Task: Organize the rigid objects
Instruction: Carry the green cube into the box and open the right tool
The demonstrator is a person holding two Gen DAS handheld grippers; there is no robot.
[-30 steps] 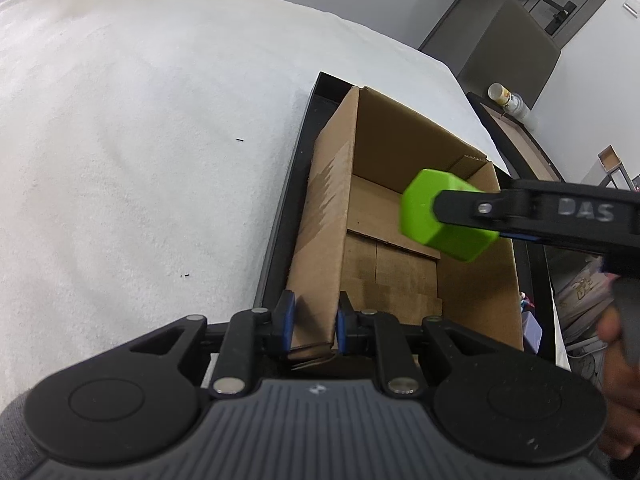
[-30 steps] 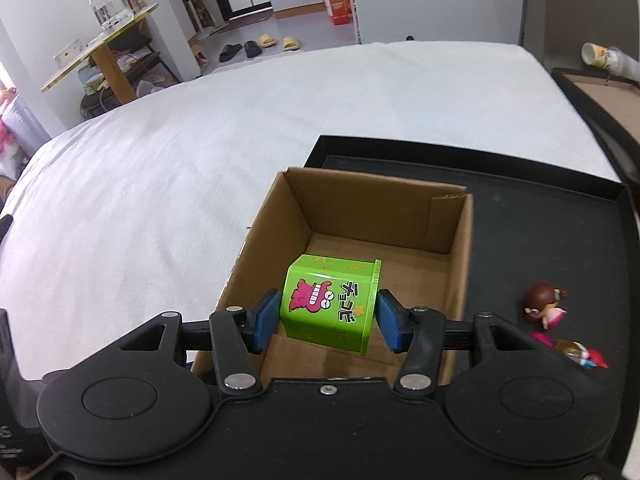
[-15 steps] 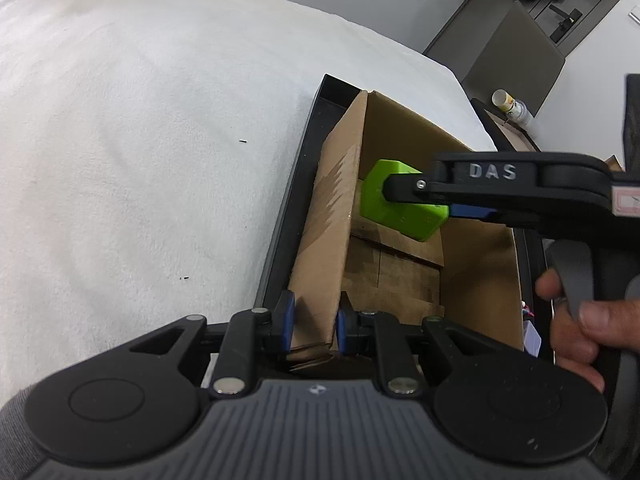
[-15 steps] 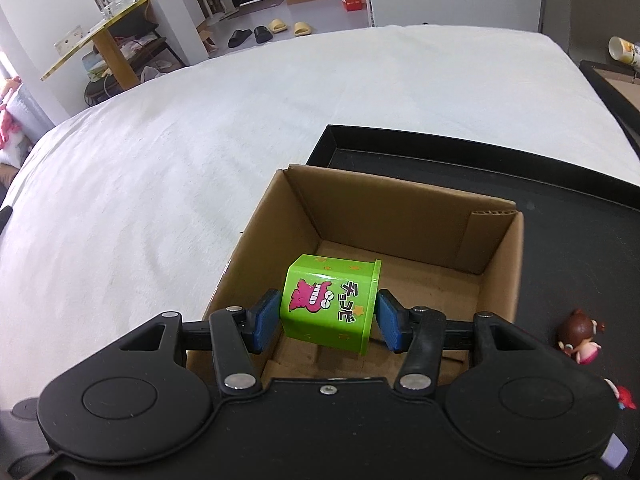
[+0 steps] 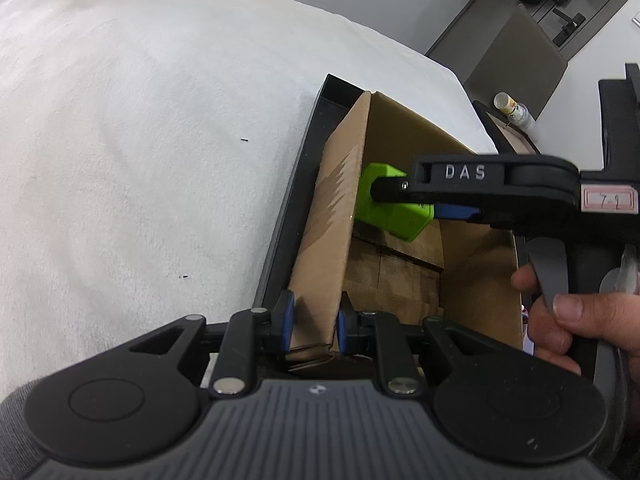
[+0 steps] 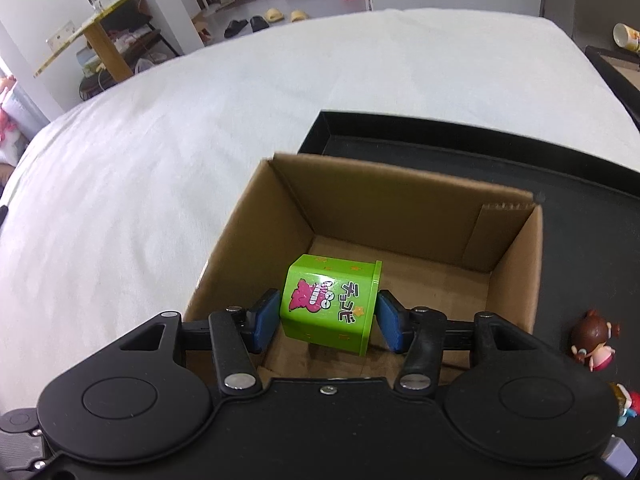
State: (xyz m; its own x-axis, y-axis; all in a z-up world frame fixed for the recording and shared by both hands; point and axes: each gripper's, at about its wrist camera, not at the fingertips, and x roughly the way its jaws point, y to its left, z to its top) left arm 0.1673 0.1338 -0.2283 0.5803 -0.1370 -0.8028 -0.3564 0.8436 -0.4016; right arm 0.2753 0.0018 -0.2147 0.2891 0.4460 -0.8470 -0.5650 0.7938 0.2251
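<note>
White-covered table [image 6: 200, 160] carried a black tray [image 6: 580, 200] with 1 cardboard box [image 6: 400, 200]. Left gripper [image 5: 312, 328] pinched the box wall. Right gripper [image 6: 326, 320] clamped the green container [image 6: 330, 300] inside the box, unreleased. Box floor looked bare; 2 figurines [image 6: 594, 338] remained on the tray.

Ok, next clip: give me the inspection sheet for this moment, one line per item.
Surface: white cloth, with a black tray on it.
Job's things: open cardboard box in the tray; green printed container held over the box floor.
Clutter: two small figurines on the tray beside the box.
Grippers: left gripper shut on the box's near wall; right gripper shut on the green printed container.
Cables: nothing seen.
Surroundings: shelf with jars, slippers on the floor, a paper cup at the right edge.
</note>
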